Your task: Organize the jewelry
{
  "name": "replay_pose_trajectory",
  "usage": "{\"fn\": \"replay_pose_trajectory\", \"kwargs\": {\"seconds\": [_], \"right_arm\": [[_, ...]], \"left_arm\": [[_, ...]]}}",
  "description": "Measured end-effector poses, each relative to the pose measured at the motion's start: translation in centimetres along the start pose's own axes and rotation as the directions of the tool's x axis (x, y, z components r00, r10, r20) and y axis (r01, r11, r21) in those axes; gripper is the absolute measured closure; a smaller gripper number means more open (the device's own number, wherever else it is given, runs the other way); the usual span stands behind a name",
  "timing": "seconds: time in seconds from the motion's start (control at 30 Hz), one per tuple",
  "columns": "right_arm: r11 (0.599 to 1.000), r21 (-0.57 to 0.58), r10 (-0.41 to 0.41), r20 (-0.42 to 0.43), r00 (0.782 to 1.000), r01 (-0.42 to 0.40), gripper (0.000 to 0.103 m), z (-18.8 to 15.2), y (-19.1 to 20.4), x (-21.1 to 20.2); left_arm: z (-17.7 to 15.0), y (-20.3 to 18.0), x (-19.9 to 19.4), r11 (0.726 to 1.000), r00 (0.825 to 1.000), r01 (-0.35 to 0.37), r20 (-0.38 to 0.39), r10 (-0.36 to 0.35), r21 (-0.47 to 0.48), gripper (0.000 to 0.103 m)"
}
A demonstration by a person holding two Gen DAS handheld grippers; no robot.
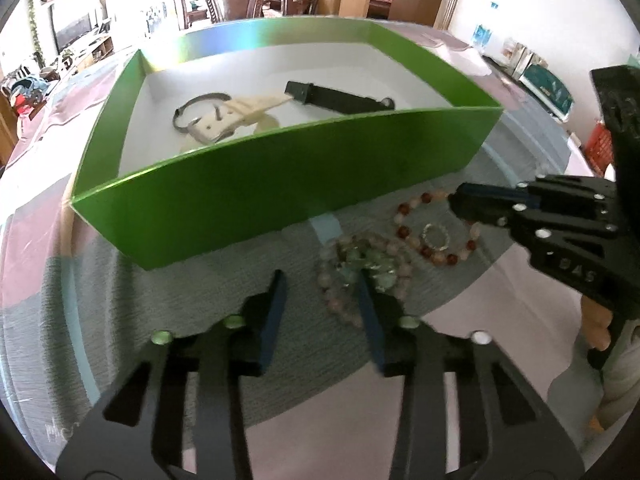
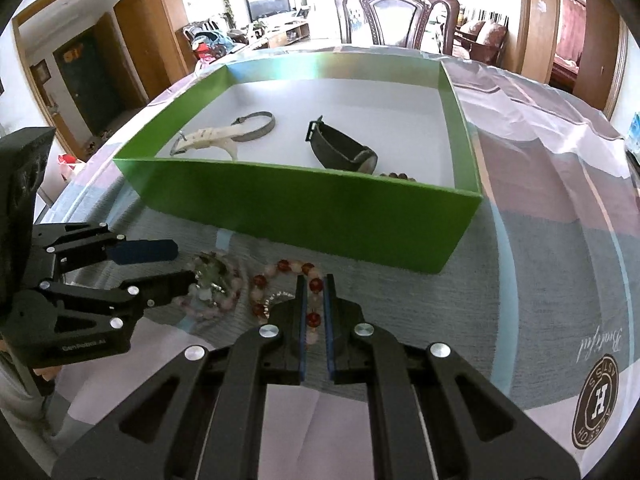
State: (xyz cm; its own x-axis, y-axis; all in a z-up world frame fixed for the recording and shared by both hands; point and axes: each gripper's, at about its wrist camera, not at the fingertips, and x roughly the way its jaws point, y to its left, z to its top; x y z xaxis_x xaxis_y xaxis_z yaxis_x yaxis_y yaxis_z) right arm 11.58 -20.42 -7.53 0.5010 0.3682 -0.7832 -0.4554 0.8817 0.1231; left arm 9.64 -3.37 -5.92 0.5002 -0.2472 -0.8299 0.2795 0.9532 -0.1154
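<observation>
A green box point(image 1: 280, 184) point(image 2: 304, 204) stands on the table, holding a cream strap point(image 1: 236, 114) point(image 2: 212, 136), a grey bangle point(image 2: 256, 128) and a black watch strap point(image 1: 340, 98) point(image 2: 344, 150). In front of it lie a red-and-pink bead bracelet point(image 1: 436, 256) point(image 2: 280, 270), a small silver ring point(image 1: 434, 237) and a pink-green bead bracelet point(image 1: 360, 276) point(image 2: 216, 280). My left gripper point(image 1: 322, 280) point(image 2: 184, 264) is open beside the pink-green bracelet. My right gripper point(image 2: 314, 280) point(image 1: 454, 204) has its jaws closed around the red-and-pink bracelet.
A striped cloth point(image 2: 560, 240) covers the table. A carved wooden chair point(image 2: 400, 12) stands behind the box. Some brown beads point(image 2: 400, 176) show inside the box's near right corner.
</observation>
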Motion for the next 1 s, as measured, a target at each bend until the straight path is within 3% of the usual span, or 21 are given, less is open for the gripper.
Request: {"fn": "replay_pose_trajectory", "kwargs": {"seconds": [0.07,0.13,0.3,0.77,1.0], "right_arm": [[1.0,0.016,0.0,-0.012,1.0,0.0,0.095,0.0,-0.4,0.3],[1.0,0.021,0.002,-0.012,1.0,-0.001,0.095,0.0,-0.4,0.3],[1.0,0.03,0.009,0.01,1.0,-0.009,0.095,0.1,-0.6,-0.2],[0.995,0.065,0.059,0.154,0.986,-0.07,0.095,1.6,-1.1,-5.9],[0.999,0.003,0.035,0.176,0.984,-0.036,0.095,2.5,0.3,-7.7]], "left_arm": [[-0.1,-0.6,-0.2,1.0,1.0,-0.004,0.005,0.004,0.026,0.093],[-0.3,-0.9,-0.3,0.999,1.0,-0.029,0.014,0.028,0.038,0.097],[-0.2,-0.5,-1.1,1.0,0.999,-0.022,0.035,0.021,0.017,0.097],[1.1,-2.3,-8.4,0.999,0.978,0.001,0.211,-0.009,0.037,0.101],[1.8,-2.5,-10.3,0.998,0.971,-0.03,0.237,0.017,0.051,0.101]]}}
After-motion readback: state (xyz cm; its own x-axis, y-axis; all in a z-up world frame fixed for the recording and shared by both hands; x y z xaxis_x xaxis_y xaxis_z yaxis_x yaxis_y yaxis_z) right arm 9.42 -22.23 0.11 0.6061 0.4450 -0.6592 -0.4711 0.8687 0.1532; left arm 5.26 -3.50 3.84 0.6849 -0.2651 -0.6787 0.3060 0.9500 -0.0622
